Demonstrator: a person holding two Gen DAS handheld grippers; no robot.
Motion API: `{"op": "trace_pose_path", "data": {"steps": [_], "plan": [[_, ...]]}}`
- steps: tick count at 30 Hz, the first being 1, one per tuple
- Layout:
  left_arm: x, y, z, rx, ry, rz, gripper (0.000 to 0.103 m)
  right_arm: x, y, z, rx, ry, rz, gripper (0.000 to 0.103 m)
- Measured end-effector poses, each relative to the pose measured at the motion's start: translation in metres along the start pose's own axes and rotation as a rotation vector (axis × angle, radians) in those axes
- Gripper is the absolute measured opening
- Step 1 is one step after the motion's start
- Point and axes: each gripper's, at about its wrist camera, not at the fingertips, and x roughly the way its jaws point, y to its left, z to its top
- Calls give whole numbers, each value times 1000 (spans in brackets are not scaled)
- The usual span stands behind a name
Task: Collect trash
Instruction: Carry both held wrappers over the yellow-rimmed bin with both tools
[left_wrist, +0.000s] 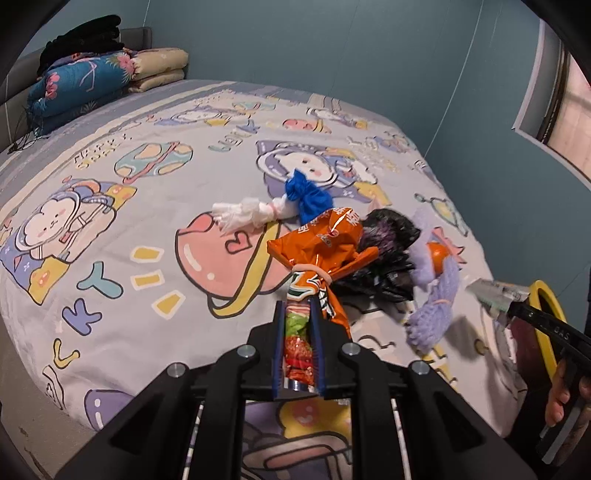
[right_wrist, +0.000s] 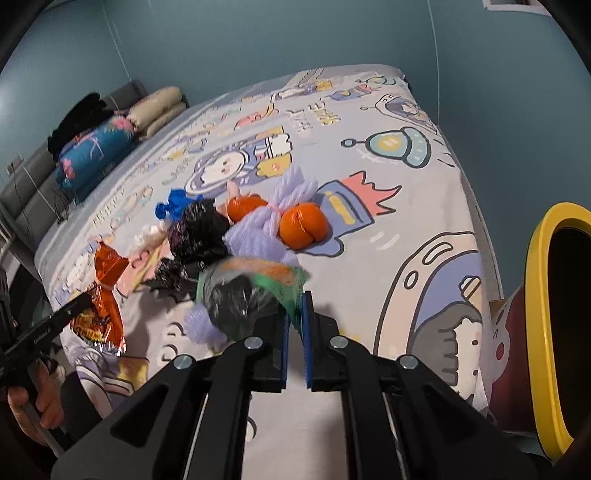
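My left gripper (left_wrist: 297, 308) is shut on the tail of an orange snack bag (left_wrist: 321, 236) tied with a rubber band, held just above the bed. My right gripper (right_wrist: 294, 301) is shut on the green edge of a clear plastic bag (right_wrist: 243, 291) with dark stuff inside. In the left wrist view the right gripper (left_wrist: 511, 308) shows at the right edge with that bag. The right wrist view has the left gripper (right_wrist: 83, 301) at the left with the snack bag (right_wrist: 103, 291). Orange peel (right_wrist: 303, 225), purple yarn (right_wrist: 273, 218), a black bag (right_wrist: 199, 229) and a blue bag (right_wrist: 173, 206) lie on the bed.
A yellow-rimmed bin (right_wrist: 543, 295) stands beside the bed at the right. A white bag (left_wrist: 243, 212) lies next to the blue bag (left_wrist: 306, 195). Folded quilts (left_wrist: 81, 88) are stacked at the headboard. The cartoon bedsheet (left_wrist: 110, 184) covers the bed, with blue walls behind.
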Motion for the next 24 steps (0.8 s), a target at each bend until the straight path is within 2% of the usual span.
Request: {"op": "trace_pose_path", "data": {"steps": [8, 24], "plan": [[-18, -15, 8, 22, -22, -35, 12, -22, -7, 4, 38, -49, 35, 6], [-29, -82, 30, 107, -47, -146, 12, -84, -35, 19, 108, -180, 71, 6]]}}
